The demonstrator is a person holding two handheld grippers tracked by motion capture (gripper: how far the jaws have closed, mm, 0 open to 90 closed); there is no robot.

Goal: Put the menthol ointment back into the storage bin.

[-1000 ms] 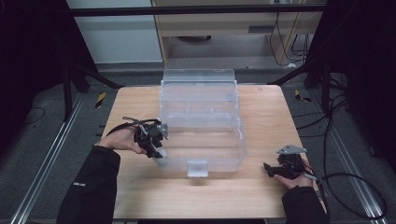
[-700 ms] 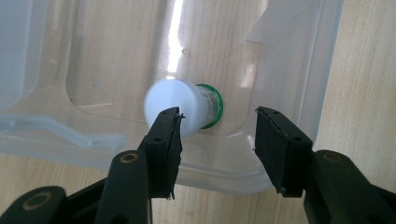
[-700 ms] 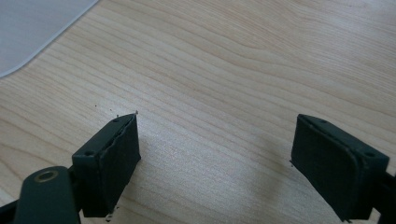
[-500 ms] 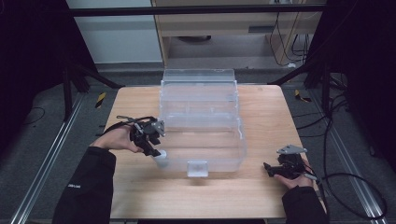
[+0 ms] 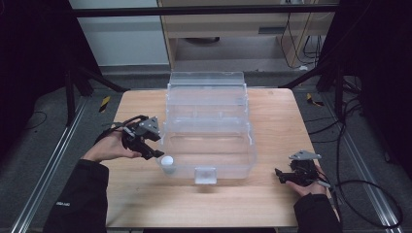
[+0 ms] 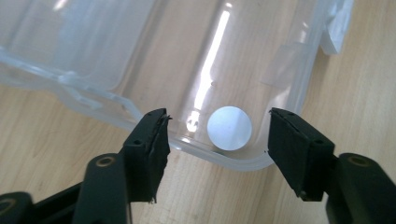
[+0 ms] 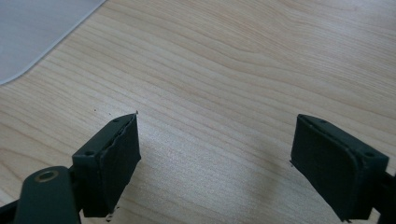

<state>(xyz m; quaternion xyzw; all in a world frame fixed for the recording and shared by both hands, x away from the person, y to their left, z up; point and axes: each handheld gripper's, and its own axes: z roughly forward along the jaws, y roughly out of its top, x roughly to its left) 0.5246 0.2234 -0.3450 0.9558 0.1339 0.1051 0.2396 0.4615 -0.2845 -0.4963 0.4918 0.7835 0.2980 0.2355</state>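
A small white ball (image 5: 167, 161) lies in the front left corner of the clear plastic box (image 5: 209, 121), which stands open in the middle of the wooden table. My left gripper (image 5: 153, 154) hovers just left of and above that corner. In the left gripper view its jaws have just been opening; the ball (image 6: 229, 128) shows below the gap, inside the box rim (image 6: 224, 161), and neither pad touches it. My right gripper (image 5: 282, 175) rests near the table's front right, pointing at the box. Its jaws (image 7: 215, 140) stand wide open over bare wood.
The box's lid (image 5: 206, 80) stands up at the back, and a latch tab (image 5: 205, 174) hangs from its front wall. A rounded clear corner (image 7: 28, 32) shows at the upper left of the right gripper view. The table (image 5: 272, 116) has bare wood on either side of the box.
My left gripper has opened and drawn up and away to the left, leaving the white ball in the box's front left corner. The right hand has stayed put.
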